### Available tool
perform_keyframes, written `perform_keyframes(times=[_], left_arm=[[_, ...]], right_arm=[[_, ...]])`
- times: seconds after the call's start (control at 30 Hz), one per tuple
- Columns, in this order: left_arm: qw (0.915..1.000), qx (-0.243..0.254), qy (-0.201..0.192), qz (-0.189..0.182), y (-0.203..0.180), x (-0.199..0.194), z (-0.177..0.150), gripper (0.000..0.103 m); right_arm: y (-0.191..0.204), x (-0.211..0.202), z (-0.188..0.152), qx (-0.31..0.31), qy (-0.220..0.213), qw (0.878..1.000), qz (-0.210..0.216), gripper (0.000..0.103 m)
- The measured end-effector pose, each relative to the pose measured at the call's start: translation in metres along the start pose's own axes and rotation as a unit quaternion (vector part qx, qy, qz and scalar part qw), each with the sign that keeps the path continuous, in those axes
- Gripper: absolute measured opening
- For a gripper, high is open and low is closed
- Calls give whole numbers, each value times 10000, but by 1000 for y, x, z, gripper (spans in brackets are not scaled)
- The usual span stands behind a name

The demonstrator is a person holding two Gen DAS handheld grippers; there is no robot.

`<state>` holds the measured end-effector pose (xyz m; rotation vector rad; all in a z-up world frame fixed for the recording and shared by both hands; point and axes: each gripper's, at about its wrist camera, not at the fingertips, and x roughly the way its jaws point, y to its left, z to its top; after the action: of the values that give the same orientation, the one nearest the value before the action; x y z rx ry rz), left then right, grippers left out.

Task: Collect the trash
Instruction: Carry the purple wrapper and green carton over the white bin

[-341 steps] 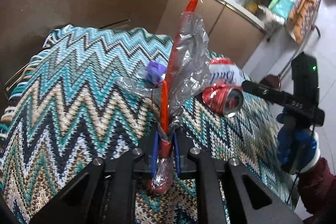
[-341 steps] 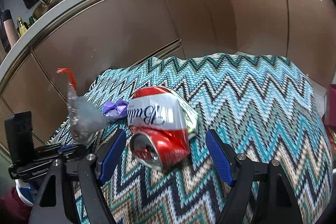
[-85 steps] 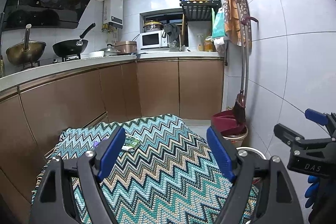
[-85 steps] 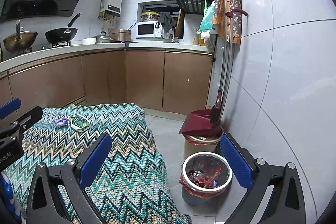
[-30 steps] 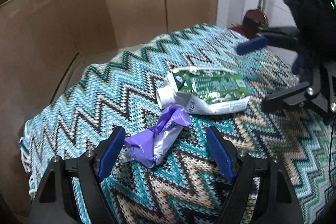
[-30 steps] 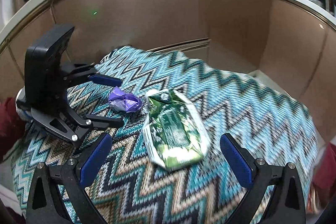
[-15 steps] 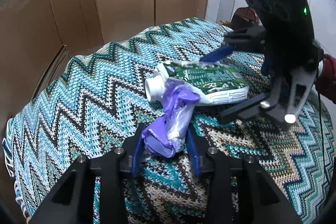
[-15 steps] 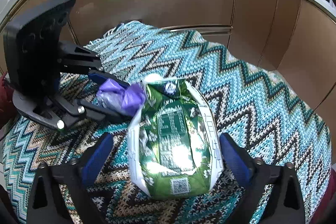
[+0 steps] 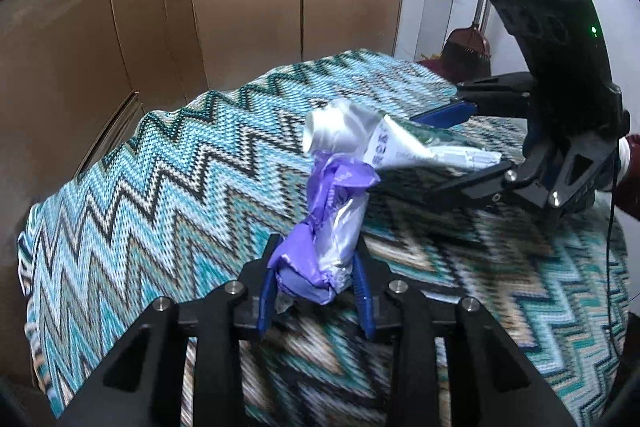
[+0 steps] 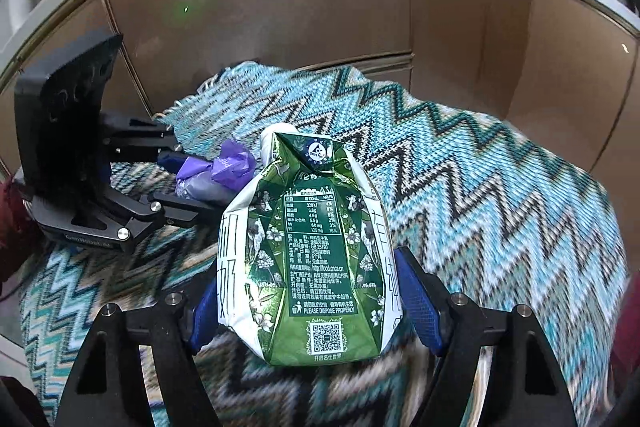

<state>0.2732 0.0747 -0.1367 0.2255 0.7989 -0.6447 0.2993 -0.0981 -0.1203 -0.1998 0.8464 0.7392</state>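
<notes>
In the left wrist view, the left gripper [image 9: 316, 287] sits at bottom centre, its blue-padded fingers [image 9: 267, 297] clenched on the lower end of a crumpled purple-and-silver foil wrapper [image 9: 330, 223]. A second ago the wrapper lay loose on the surface between wide jaws; the jaws have just been closing, and it now stands up from the grip, so this piece looks secured and ready to carry to a bin.

To the right, at mid-frame in that view, the right gripper [image 9: 444, 155] reaches in around a flattened green-and-white milk carton [image 10: 312, 251]. In the right wrist view the carton fills the centre, lying on the teal zigzag knitted cloth [image 10: 500, 179] that covers the surface. Its jaws have just been closing too, from wide apart to snug against the carton's two long edges. The blue pads [image 10: 416, 295] appear to touch both sides, though how firm the grip is cannot be judged yet.

The wrapper is thin, crinkly film with a metallic inner face, twisted and light. The carton is glossy printed board, squashed flat and creased, with a round white spout at its far end. The cloth is coarse and soft.
</notes>
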Motion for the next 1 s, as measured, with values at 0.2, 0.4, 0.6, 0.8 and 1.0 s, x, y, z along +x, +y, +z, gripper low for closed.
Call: perform_keyframes(times=[0.2,0.4,0.6,0.8,1.0], left_arm=[[9997,-79,-213,-68,-37,-44,-11,31],[9987,-8,-449,-224,-86,-81,-12,31],[9966,310,-537,-540,-152,-85,16,31],[9894,698,-595,-1124,-225,-51,65,31],[9800,1032,-419,-1647,-303,3,115,31]], right_arm=[[23,-55,-20,155,-344,9992,-151,76],[32,-119,-52,600,-754,9948,-328,76],[21,-185,-99,1176,-1073,9843,-765,76],[-24,-257,-165,1967,-1285,9598,-1538,76],[-78,-301,-222,2662,-1240,9283,-2282,76]])
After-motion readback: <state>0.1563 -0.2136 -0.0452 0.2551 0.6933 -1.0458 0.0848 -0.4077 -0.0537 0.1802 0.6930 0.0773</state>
